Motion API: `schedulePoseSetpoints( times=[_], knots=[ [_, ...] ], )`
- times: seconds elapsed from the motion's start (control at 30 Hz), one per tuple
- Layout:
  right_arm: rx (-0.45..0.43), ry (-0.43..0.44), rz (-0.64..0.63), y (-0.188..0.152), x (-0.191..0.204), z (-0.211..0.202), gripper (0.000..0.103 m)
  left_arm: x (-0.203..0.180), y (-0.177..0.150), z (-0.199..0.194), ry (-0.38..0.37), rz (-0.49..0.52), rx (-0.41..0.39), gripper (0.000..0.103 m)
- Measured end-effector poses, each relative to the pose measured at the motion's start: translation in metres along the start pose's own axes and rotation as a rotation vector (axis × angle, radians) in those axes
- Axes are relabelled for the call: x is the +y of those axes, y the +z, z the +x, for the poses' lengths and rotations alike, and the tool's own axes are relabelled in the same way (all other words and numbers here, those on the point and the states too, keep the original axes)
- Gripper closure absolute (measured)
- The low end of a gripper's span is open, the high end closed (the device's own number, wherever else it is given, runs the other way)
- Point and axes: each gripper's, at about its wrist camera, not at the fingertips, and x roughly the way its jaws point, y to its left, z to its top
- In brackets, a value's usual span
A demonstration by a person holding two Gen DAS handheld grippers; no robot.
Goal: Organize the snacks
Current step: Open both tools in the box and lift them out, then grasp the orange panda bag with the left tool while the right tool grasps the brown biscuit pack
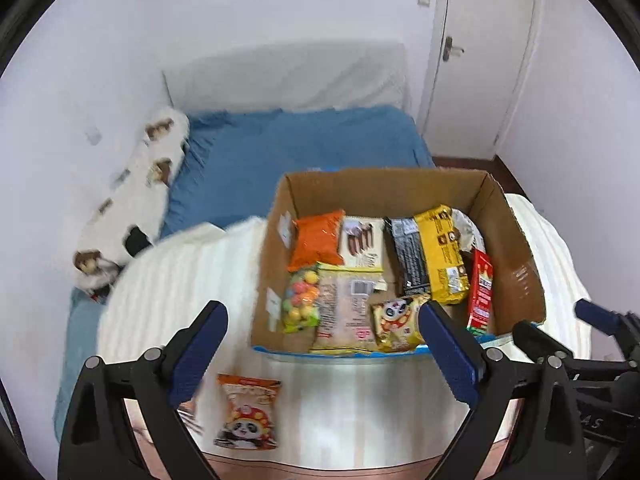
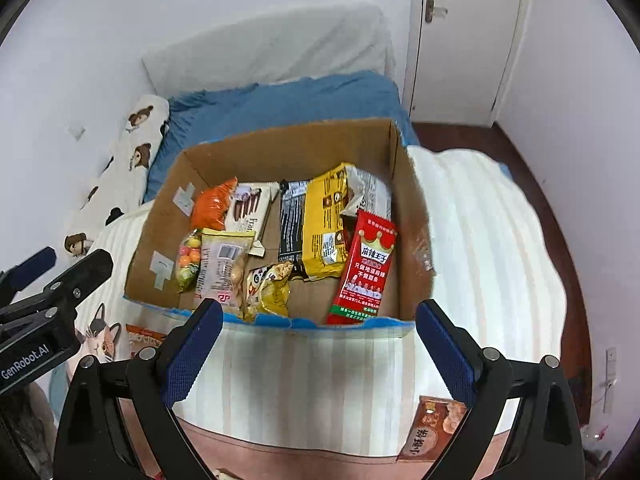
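Note:
An open cardboard box [image 1: 520,256] [image 2: 416,216] sits on a white striped blanket and holds several snack packs: an orange bag [image 1: 318,242], a yellow wafer pack [image 2: 324,220], a red spicy-strip pack [image 2: 366,266] leaning on the right wall, and a panda pack [image 1: 396,322]. My left gripper [image 1: 322,344] stands open just before the box's near edge, nothing between its fingers. An orange panda snack pack [image 1: 246,412] lies on the blanket below it. My right gripper [image 2: 318,338] is open too, at the box's front edge. A brown snack pack [image 2: 434,428] lies near its right finger.
A bed with a blue sheet [image 1: 300,140] and a white bear-print pillow [image 1: 136,196] lies behind the box. A white door [image 1: 480,52] stands at the back right, over dark wood floor [image 2: 576,280]. The other gripper [image 2: 44,300] shows at the left edge.

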Motion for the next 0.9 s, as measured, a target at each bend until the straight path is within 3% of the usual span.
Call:
schedulePoseSetpoints(
  times=[0.2,0.33,0.43,0.67,0.8,0.87,0.9],
  knots=[
    [-0.049,0.036,0.019,-0.027,0.004,-0.031,0.004,0.008,-0.024,-0.025,0.007,-0.044,-0.028,0.005],
    [0.018,0.08,0.094,-0.061,-0.01,-0.028,0.004,0.013,-0.057,-0.031,0.007,-0.07,0.003,0.005],
    [0.086,0.055,0.166,-0.087,-0.035,-0.012,0.004,0.014,-0.087,-0.018,0.009,-0.084,0.083,0.005],
    [0.239,-0.135,0.268,-0.146,-0.109,0.06,0.006,0.0,-0.164,0.042,0.058,-0.075,0.297,0.005],
    [0.308,-0.159,0.309,-0.167,-0.13,0.101,0.019,-0.012,-0.204,0.074,0.079,-0.063,0.413,0.005],
    [0.305,-0.166,0.302,-0.173,-0.131,0.112,0.019,-0.014,-0.217,0.084,0.082,-0.074,0.458,0.005],
    [0.293,-0.171,0.287,-0.174,-0.129,0.113,0.025,-0.013,-0.221,0.085,0.081,-0.079,0.469,0.005]
  ],
)
